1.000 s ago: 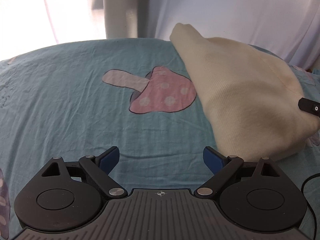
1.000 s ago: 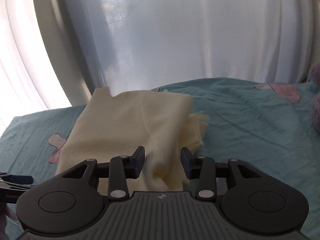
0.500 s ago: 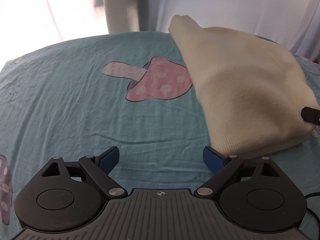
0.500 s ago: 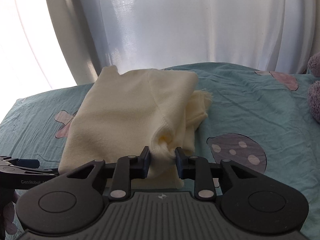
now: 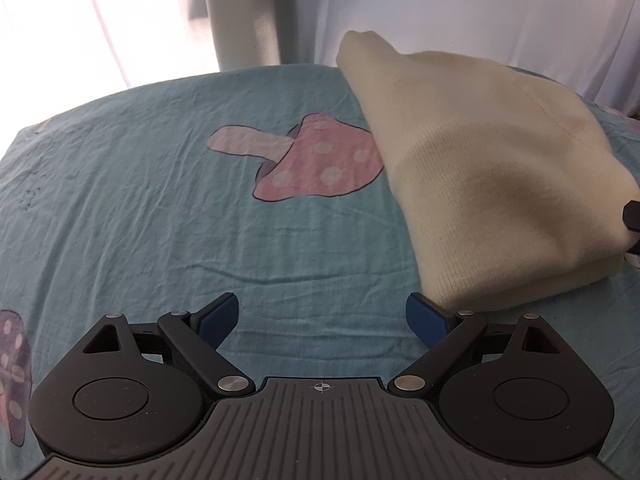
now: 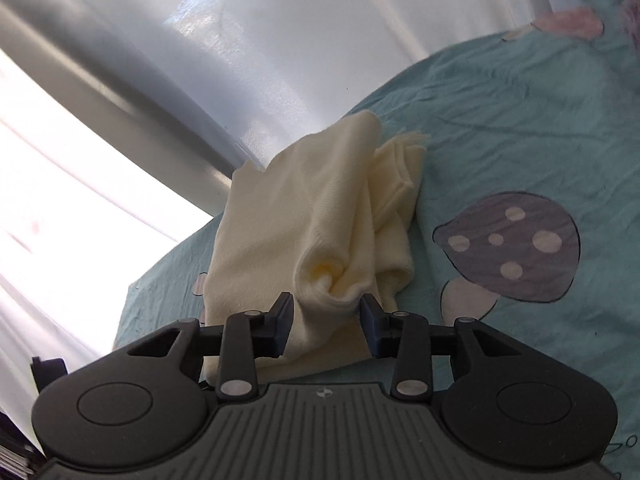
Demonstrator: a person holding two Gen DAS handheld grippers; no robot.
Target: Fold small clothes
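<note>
One cream knitted garment point(image 5: 480, 184), folded into a thick stack of layers, lies on the wrinkled teal bedsheet point(image 5: 160, 200). In the left wrist view it fills the right half of the frame, its near folded edge low at the right; in the right wrist view it sits at the centre, running up toward the curtain.

A puckered fold point(image 6: 328, 280) of that garment bulges up between the fingers of the right gripper point(image 6: 326, 316) at the lower middle of its frame. Its jaws are opening, with the cloth between them; from this angle the pads seem just clear of the knit, though I would not swear to it. A small black part point(image 5: 632, 216) of that gripper shows at the right edge of the left wrist view, against the garment.

The left gripper point(image 5: 322, 320) hangs over bare sheet at the bottom of its frame, its two blue-tipped fingers point(image 5: 218, 316) spread wide with nothing between them, the right-hand one just beside the garment's near corner.

Printed mushrooms dot the sheet: one pink mushroom point(image 5: 320, 160) at the centre of the left view, partly under the garment's edge, and one purple mushroom point(image 6: 508, 244) at the right of the right view. White curtains point(image 6: 280, 40) hang behind the bed.
</note>
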